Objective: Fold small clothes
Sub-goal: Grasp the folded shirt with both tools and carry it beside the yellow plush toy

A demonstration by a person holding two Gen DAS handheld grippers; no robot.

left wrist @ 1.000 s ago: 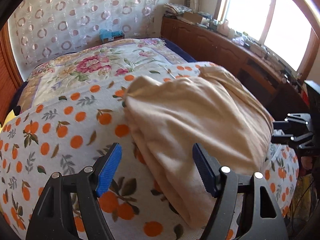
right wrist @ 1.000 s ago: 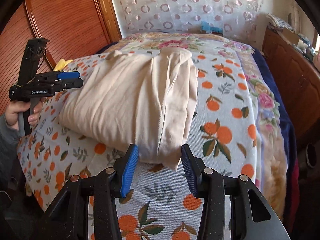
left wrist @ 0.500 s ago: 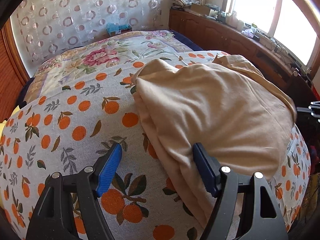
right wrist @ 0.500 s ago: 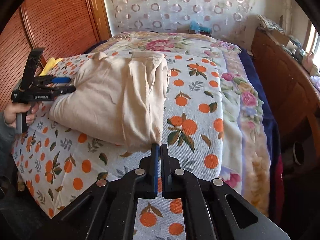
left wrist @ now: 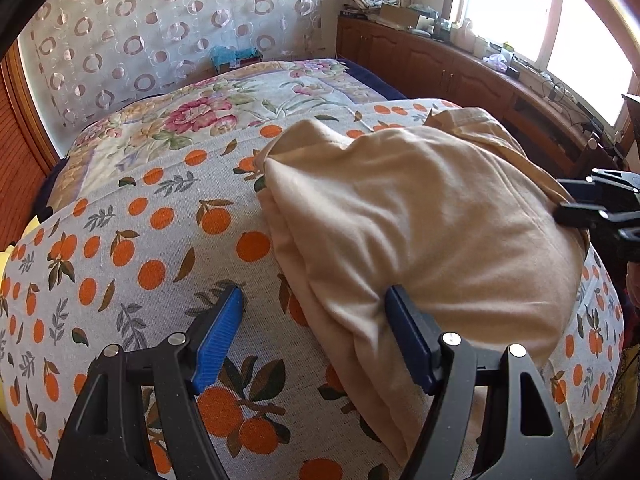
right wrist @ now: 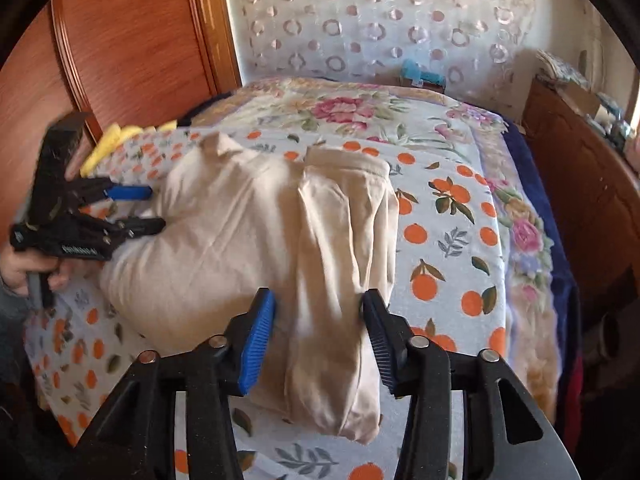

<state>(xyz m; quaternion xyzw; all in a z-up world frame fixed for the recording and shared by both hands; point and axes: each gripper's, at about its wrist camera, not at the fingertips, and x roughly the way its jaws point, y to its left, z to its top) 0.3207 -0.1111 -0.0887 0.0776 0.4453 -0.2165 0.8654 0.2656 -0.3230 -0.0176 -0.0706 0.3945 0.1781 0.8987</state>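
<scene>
A beige folded garment (left wrist: 420,232) lies in a thick bundle on the orange-print bedspread (left wrist: 120,248). It also shows in the right wrist view (right wrist: 256,240). My left gripper (left wrist: 312,336) is open at the garment's near edge, its right pad pressing into the cloth. My right gripper (right wrist: 318,336) is open over the garment's folded end, with cloth between its jaws. In the right wrist view the left gripper (right wrist: 136,208) is open at the garment's far left side. In the left wrist view the right gripper (left wrist: 592,204) is at the garment's right edge.
A floral quilt (left wrist: 224,108) covers the far part of the bed. A wooden cabinet (left wrist: 472,80) with clutter runs under the window on the right. A wooden wardrobe (right wrist: 120,48) stands left of the bed. A yellow item (right wrist: 112,140) lies by it.
My right gripper, open a second ago and shut half a second ago, has opened again and moved forward over the garment's end. My left gripper stayed open and moved closer to the garment.
</scene>
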